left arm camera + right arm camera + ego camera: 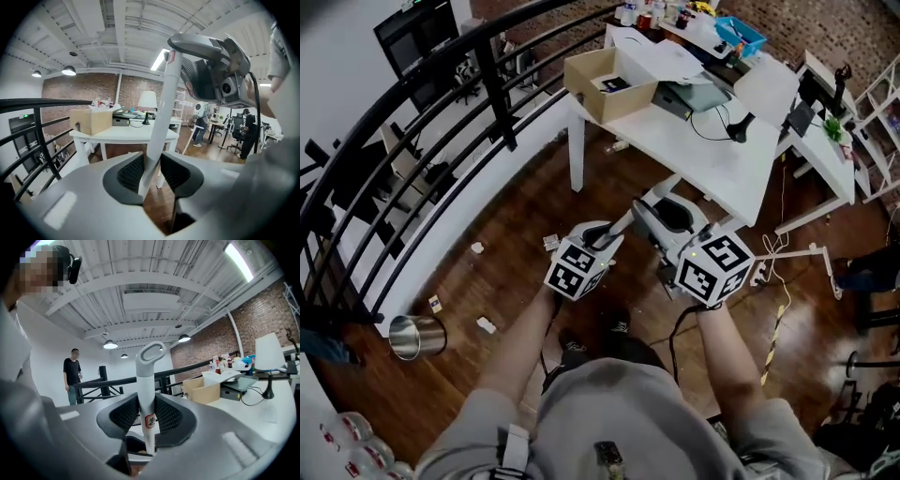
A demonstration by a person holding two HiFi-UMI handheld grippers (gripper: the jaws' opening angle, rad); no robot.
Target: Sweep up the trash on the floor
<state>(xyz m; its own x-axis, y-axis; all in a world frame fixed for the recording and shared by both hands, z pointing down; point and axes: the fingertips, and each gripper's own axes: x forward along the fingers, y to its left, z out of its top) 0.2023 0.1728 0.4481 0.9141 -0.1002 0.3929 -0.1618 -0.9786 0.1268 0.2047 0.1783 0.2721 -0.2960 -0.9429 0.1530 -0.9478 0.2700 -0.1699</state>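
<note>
In the left gripper view a white broom handle (159, 126) stands between the ribbed pads of my left gripper (152, 171), which is shut on it. The handle rises to my right gripper (220, 70), just above a red label. In the right gripper view my right gripper (147, 413) is shut on the white handle (146, 376), below its loop end. In the head view both grippers, left (607, 234) and right (649, 217), sit close together over the wooden floor. Trash scraps (487, 324) lie to the left, with others by the railing wall (477, 247) and near the left gripper (550, 242).
A white table (722, 159) with a cardboard box (605, 84) stands just ahead. A black railing (422, 122) curves along the left. A metal bin (417, 337) lies on its side at lower left. A white and dark rimmed piece (675, 214) sits beyond the grippers. People stand far off.
</note>
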